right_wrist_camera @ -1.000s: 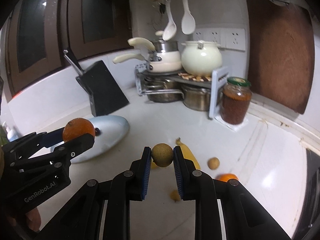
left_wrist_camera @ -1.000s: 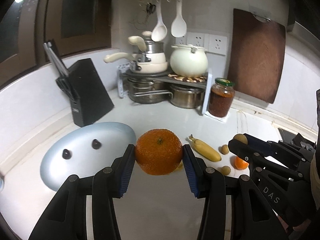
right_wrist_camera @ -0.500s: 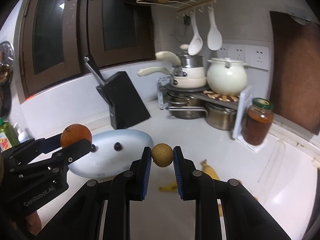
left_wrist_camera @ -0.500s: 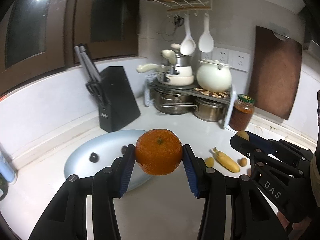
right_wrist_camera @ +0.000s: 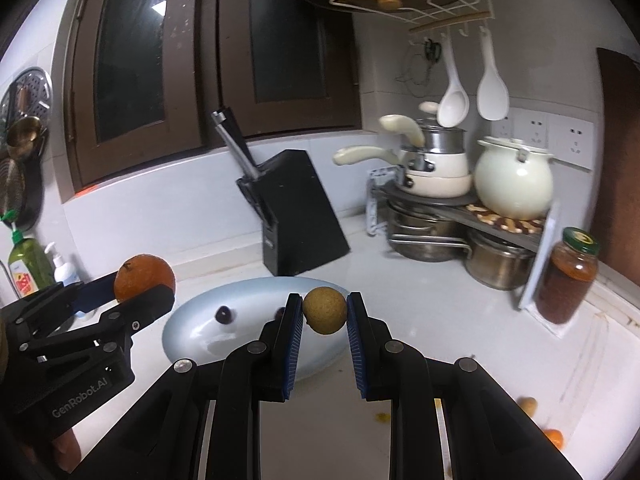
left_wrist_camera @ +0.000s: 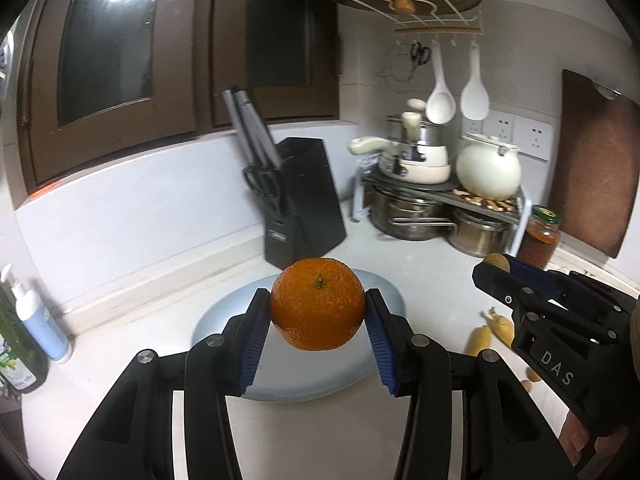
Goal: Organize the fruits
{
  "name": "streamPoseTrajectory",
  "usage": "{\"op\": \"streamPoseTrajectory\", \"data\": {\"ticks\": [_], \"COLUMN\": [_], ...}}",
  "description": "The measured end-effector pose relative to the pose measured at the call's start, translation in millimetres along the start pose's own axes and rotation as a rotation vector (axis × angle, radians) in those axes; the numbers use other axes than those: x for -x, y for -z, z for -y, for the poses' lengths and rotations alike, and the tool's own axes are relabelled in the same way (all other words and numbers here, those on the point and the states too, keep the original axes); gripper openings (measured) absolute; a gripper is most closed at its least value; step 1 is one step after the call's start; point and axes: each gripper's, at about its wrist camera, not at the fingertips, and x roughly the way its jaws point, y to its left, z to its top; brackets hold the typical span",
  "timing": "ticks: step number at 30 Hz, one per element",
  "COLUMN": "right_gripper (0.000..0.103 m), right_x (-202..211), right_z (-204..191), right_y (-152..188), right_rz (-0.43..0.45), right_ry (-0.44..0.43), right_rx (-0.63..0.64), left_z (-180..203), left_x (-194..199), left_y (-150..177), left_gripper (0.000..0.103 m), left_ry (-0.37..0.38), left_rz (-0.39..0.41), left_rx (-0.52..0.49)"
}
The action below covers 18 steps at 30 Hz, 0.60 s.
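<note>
The left gripper [left_wrist_camera: 318, 334] clamps the orange [left_wrist_camera: 317, 304] between both pads, above the near part of the pale blue plate [left_wrist_camera: 312, 386]. The right gripper [right_wrist_camera: 323, 330] pinches the small brown fruit [right_wrist_camera: 324, 309] over the plate's right end, 2 dark fruits [right_wrist_camera: 224, 315] lying on it.

In the right wrist view, a pale blue oval plate [right_wrist_camera: 188, 332] lies at centre on the white countertop [right_wrist_camera: 420, 312], two dark round fruits [right_wrist_camera: 224, 315] on it. A black knife block [right_wrist_camera: 296, 216] stands behind it. At right, a grey pot rack [right_wrist_camera: 460, 204] holds a cream round pot [right_wrist_camera: 514, 184]; a glass jar [right_wrist_camera: 568, 276] sits further right. At lower right lie a small orange [right_wrist_camera: 554, 438] and a small tan fruit [right_wrist_camera: 528, 406]. In the left wrist view, a yellow banana [left_wrist_camera: 500, 326] lies right of the plate
</note>
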Motion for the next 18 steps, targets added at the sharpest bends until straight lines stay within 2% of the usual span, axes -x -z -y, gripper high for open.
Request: {"op": "streamPoseTrajectory", "data": {"ticks": [9, 18], "right_gripper": [0.024, 0.024], "right_x": [-31.6, -73.1], "right_z": [-22.8, -41.8], "right_y": [-5.5, -5.2], "right_rz": [-0.029, -0.081], "right_ry": [-0.064, -0.112], "right_rx": [0.019, 0.033], "left_z": [-27.0, -54.6], "left_x": [-13.3, -33.8], "left_y": [3.7, 17.4], "left_gripper": [0.047, 0.047], "left_ry": [-0.071, -0.127], "left_rz": [-0.022, -0.08], "left_rx": [0.026, 0.056]}}
